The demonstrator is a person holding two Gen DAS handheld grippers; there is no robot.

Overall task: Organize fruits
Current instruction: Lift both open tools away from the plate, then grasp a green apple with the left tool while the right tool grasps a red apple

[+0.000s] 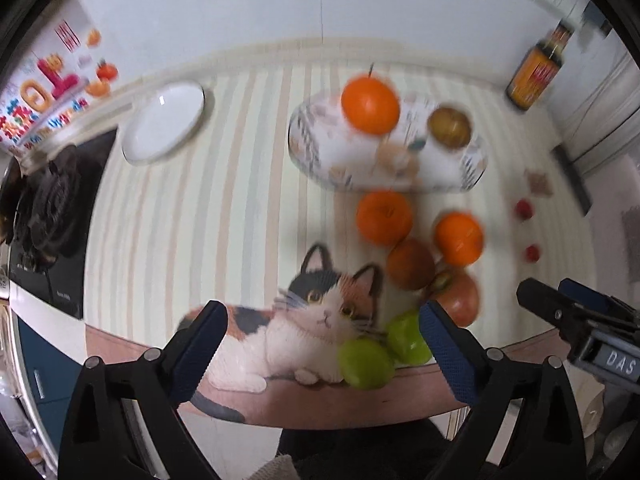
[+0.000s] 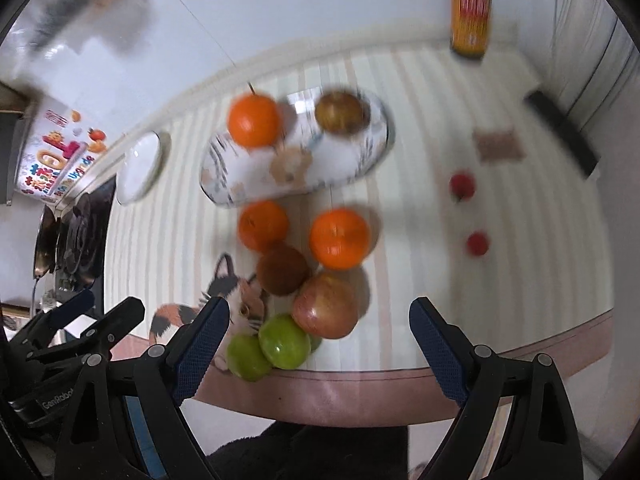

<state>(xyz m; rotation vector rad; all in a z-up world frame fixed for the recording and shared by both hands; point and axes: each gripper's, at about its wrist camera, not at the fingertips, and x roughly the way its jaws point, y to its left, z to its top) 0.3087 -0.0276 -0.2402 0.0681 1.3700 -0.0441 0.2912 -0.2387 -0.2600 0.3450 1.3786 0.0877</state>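
Note:
A patterned oval plate (image 1: 320,148) (image 2: 352,160) holds an orange (image 1: 370,104) (image 2: 253,120) and a brownish apple (image 1: 449,127) (image 2: 342,112). In front of it lie two oranges (image 1: 384,218) (image 2: 339,238), a brown fruit (image 1: 410,264) (image 2: 282,268), a red apple (image 1: 460,298) (image 2: 326,306) and two green fruits (image 1: 366,364) (image 2: 284,340) near the table's front edge. My left gripper (image 1: 320,344) is open and empty above the front edge. My right gripper (image 2: 320,340) is open and empty over the green fruits and red apple.
An empty white plate (image 1: 164,122) (image 2: 138,168) sits at the back left. Two small red fruits (image 1: 524,209) (image 2: 462,186) lie at the right. A brown bottle (image 1: 536,70) (image 2: 471,12) stands at the back right. A gas stove (image 1: 52,208) is at the left.

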